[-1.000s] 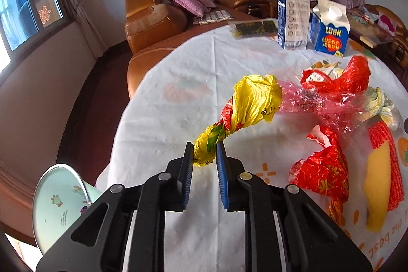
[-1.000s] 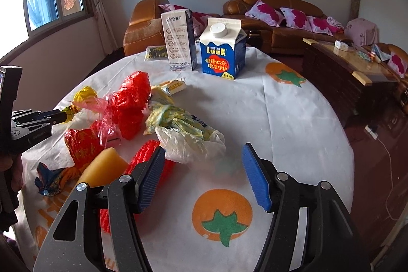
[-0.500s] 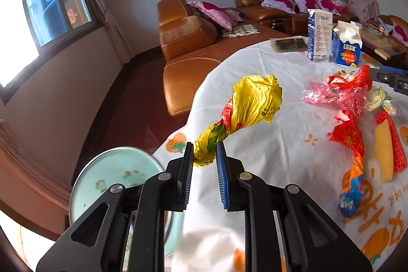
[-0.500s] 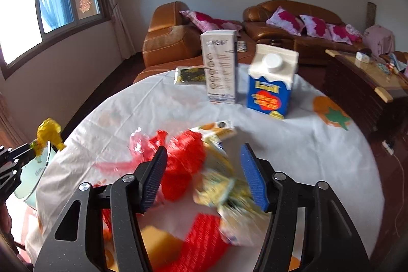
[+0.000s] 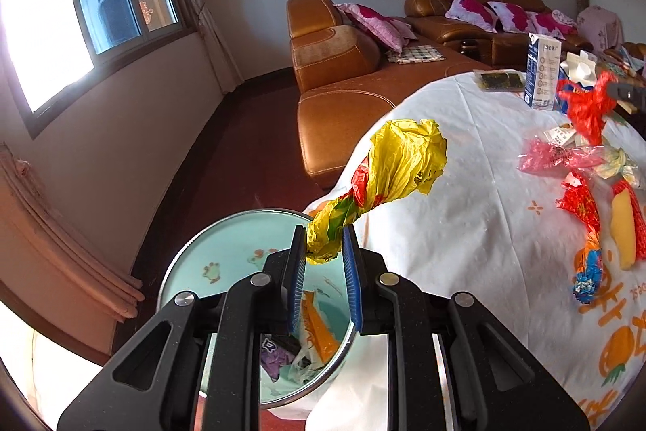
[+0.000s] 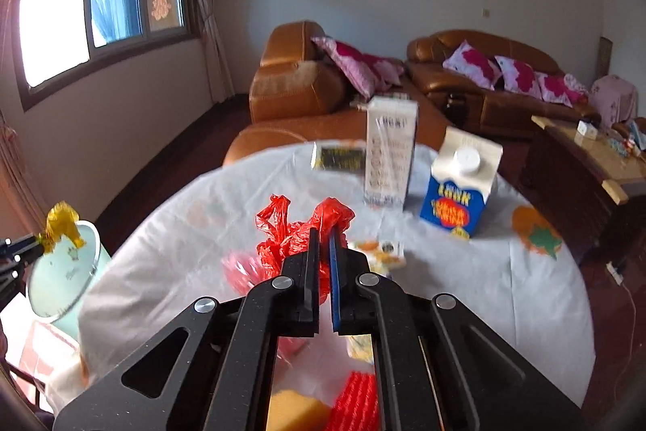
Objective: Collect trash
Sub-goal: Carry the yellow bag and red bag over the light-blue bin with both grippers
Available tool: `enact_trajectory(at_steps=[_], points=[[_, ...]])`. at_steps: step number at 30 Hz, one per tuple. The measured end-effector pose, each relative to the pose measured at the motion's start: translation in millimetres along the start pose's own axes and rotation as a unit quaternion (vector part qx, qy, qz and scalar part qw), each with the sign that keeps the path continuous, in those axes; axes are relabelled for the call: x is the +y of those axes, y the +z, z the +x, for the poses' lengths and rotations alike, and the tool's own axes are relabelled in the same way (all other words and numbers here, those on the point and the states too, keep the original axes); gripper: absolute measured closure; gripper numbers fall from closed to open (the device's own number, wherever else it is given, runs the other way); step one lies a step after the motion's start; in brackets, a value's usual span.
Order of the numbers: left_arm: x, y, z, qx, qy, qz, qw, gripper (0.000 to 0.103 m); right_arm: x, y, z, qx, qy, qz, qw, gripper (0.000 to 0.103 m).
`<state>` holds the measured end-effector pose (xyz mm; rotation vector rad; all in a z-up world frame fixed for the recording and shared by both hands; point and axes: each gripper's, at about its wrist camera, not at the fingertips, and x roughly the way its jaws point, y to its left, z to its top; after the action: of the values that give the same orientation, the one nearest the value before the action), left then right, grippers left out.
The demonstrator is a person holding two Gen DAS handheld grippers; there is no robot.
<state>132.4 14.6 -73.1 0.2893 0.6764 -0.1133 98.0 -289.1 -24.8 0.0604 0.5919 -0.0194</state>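
My left gripper (image 5: 323, 241) is shut on the twisted end of a yellow plastic bag (image 5: 403, 160) and holds it over the mint green trash bin (image 5: 226, 253), which stands on the floor beside the table and has wrappers inside. My right gripper (image 6: 323, 241) is shut on a red plastic bag (image 6: 294, 229) and holds it above the white table (image 6: 464, 281). The red bag also shows in the left wrist view (image 5: 587, 106). The bin (image 6: 64, 269) and the yellow bag (image 6: 60, 221) show at the far left of the right wrist view.
On the table lie a pink wrapper (image 5: 553, 156), a red wrapper (image 5: 581, 204), a yellow sponge (image 5: 623, 229) and red netting (image 6: 355, 402). Two cartons (image 6: 389, 156) (image 6: 462, 184) and a dark packet (image 6: 337, 156) stand at the back. Brown sofas (image 5: 339, 75) lie beyond.
My left gripper carried the yellow bag off the table to above the bin. My right gripper closed on the red bag and lifted it.
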Motion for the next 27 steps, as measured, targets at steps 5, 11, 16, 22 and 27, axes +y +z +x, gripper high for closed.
enact_trajectory(at_steps=[5, 11, 16, 22, 27], points=[[19, -5, -8, -0.001, 0.019, -0.008, 0.9998, 0.085, 28, 21, -7, -0.021, 0.020, -0.019, 0.999, 0.098], [40, -21, -8, 0.013, 0.038, -0.019, 0.9990, 0.085, 79, 27, 9, -0.015, 0.073, -0.040, 0.996, 0.098], [60, -31, -8, 0.021, 0.054, -0.031, 0.9978, 0.085, 126, 24, 20, -0.007, 0.113, -0.062, 0.992, 0.098], [80, -43, -9, 0.031, 0.069, -0.041, 0.9963, 0.085, 171, 26, 29, -0.007, 0.146, -0.086, 0.986, 0.098], [97, -53, -9, 0.040, 0.085, -0.049, 0.9944, 0.085, 201, 25, 34, -0.007, 0.165, -0.109, 0.980, 0.098]])
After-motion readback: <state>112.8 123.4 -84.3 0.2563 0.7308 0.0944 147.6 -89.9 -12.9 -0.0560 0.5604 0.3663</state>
